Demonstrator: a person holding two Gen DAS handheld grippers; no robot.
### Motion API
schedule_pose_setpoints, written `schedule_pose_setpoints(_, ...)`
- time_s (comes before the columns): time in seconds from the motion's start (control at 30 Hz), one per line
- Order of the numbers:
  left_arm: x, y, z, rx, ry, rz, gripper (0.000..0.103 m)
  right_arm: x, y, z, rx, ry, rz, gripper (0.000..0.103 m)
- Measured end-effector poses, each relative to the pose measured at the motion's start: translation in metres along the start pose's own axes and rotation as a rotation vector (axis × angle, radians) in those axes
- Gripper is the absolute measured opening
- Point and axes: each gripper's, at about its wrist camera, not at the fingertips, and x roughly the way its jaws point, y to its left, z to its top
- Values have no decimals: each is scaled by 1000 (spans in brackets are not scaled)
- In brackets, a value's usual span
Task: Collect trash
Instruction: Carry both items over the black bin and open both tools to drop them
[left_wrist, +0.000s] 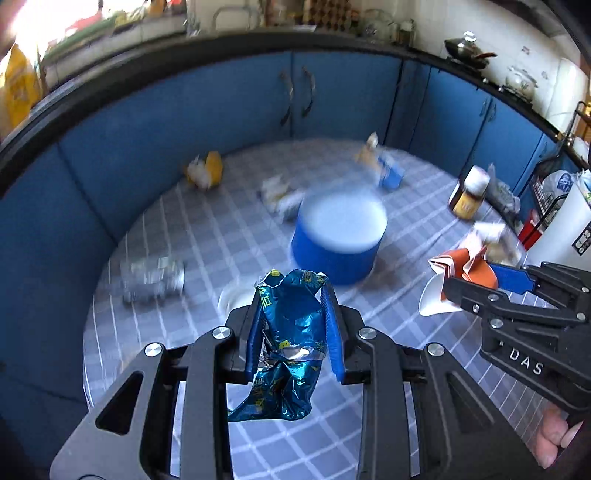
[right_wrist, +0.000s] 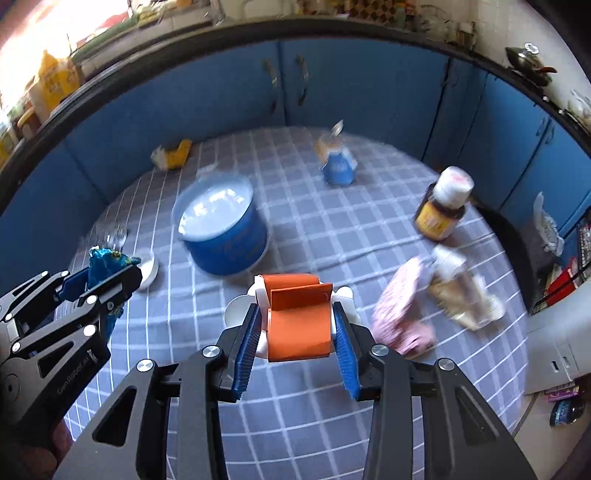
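Left wrist view: your left gripper (left_wrist: 291, 306) is clamped on a crumpled blue foil wrapper (left_wrist: 286, 339) that hangs between its pads, the blue bin (left_wrist: 338, 240) just ahead and the squashed clear bottle (left_wrist: 153, 282) off to its left, so the pickup looks done and the next move is likely to carry the wrapper over the bin's open mouth. Right wrist view: your right gripper (right_wrist: 295, 328) pinches a crushed orange paper cup (right_wrist: 297, 317), the bin ahead to its left, a pink wrapper (right_wrist: 402, 317) and a jar (right_wrist: 443, 206) lying to its right on the checked tablecloth (right_wrist: 332, 236), blue kitchen cabinets (right_wrist: 351, 85) beyond
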Motion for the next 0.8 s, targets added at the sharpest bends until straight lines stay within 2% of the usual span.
schedule_pose_setpoints(0.3, 8, -53, 67, 92, -121, -90, 30, -19, -59, 37, 97, -102, -142, 38)
schedule_pose_setpoints(0.5, 21, -113, 107, 194, -215, -183, 30, -22, -110, 48, 170, -149, -259, 38)
schedule_pose_setpoints(0.8, 47, -188, 157, 281, -295, -252, 30, -13, -195, 69, 292, -203, -409, 39)
